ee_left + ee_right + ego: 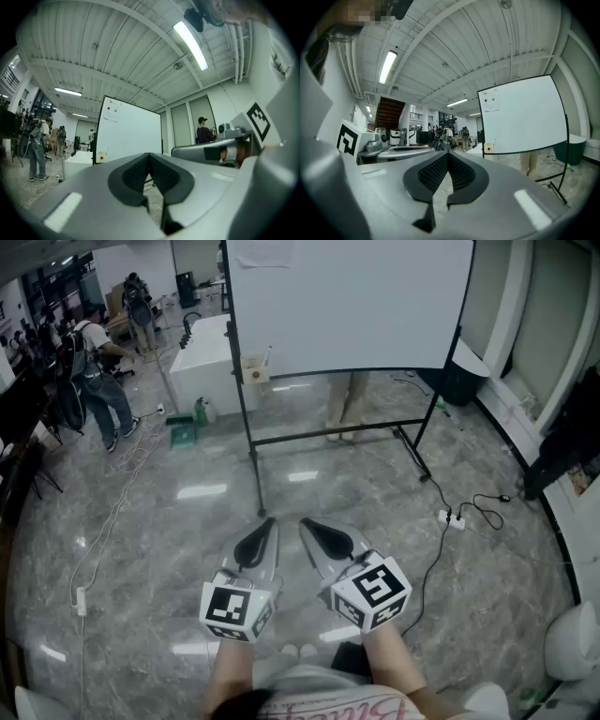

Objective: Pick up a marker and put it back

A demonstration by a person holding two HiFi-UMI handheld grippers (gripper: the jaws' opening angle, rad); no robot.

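A whiteboard (347,306) on a black stand rises a few steps ahead. A small cream holder (253,369) hangs at its lower left corner with a marker (267,356) poking out of it. My left gripper (273,519) and right gripper (303,521) hover side by side low in the head view, well short of the board, both shut and with nothing in them. In the left gripper view the left gripper (149,154) points toward the whiteboard (131,136). In the right gripper view the right gripper (448,153) has the holder (489,148) off to its right.
A person's legs (345,404) show behind the board. Other people (98,381) stand at the far left near a white table (202,357). A power strip (451,518) and cables lie on the glossy floor at right. A dark bin (461,371) stands by the wall.
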